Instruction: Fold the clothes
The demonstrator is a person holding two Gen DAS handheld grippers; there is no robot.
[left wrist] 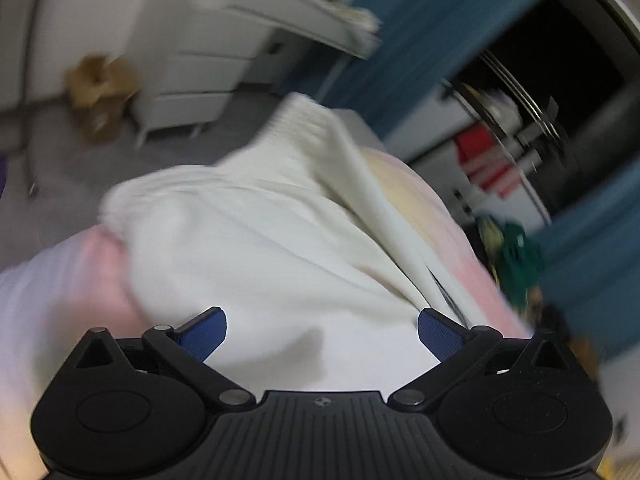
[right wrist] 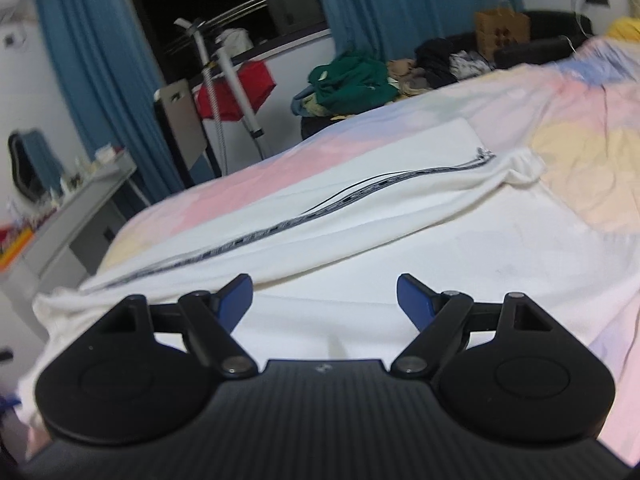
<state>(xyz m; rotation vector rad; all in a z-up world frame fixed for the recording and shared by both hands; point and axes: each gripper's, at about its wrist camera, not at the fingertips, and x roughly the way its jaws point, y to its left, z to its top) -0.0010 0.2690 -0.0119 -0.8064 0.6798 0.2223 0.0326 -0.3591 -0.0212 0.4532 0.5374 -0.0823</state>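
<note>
I see white soft knit garment with dark striped band (right wrist: 360,216) on pastel bedsheet (right wrist: 580,128): light, limp, non-slip. Left gripper (left wrist: 322,334), right gripper (right wrist: 324,300) spread wide, empty. I'd pinch hem edge.

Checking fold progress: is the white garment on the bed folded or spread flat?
Partly folded: the white garment has one layer turned over, its dark stripe on top, on the bed.
</note>
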